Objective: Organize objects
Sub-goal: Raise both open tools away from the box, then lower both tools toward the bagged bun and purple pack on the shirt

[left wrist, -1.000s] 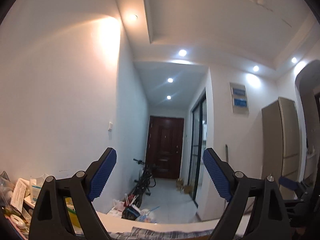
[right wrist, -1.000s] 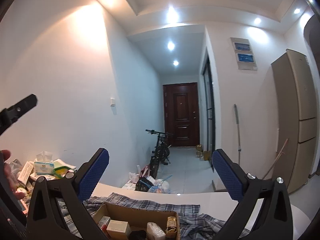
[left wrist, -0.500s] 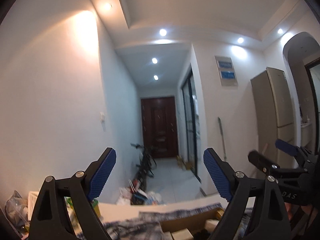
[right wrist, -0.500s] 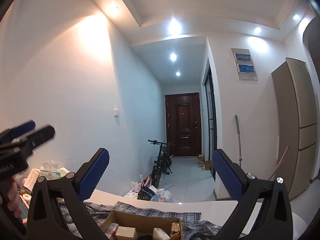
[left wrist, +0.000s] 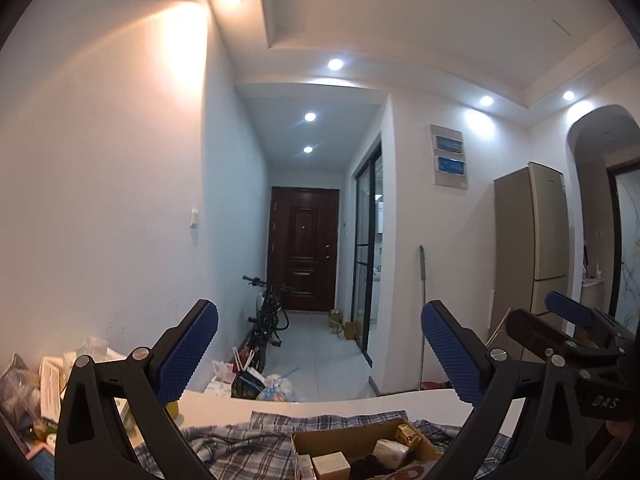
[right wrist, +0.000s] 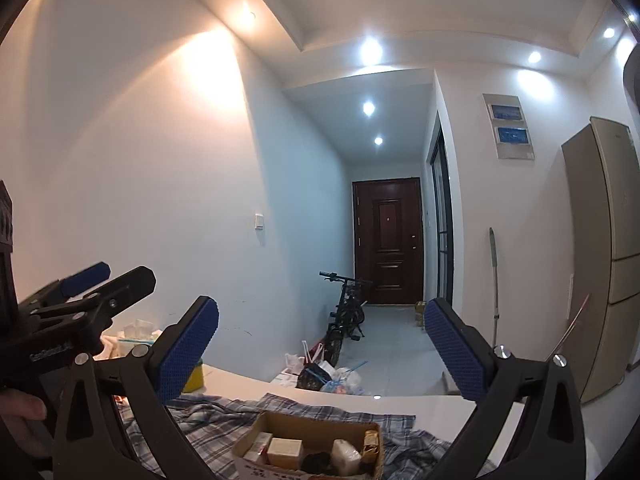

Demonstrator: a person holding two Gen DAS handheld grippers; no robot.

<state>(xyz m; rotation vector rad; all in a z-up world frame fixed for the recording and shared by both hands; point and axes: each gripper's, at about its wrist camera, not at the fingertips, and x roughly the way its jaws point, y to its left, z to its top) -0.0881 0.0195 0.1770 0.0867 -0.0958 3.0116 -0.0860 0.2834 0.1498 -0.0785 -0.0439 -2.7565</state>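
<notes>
A brown cardboard box with several small packages stands on a plaid cloth on a white table. It also shows in the left wrist view, low at the bottom edge. My left gripper is open and empty, held above and before the box. My right gripper is open and empty, also above the box. The left gripper shows at the left of the right wrist view; the right gripper shows at the right of the left wrist view.
A pile of packets and tissue boxes lies at the table's left end by the wall. Beyond the table a hallway holds a bicycle, trash bags, a dark door and a fridge at right.
Both views have tilted down a little, so the box and cloth show more. The two grippers have come closer side by side. Jaws stay open.
</notes>
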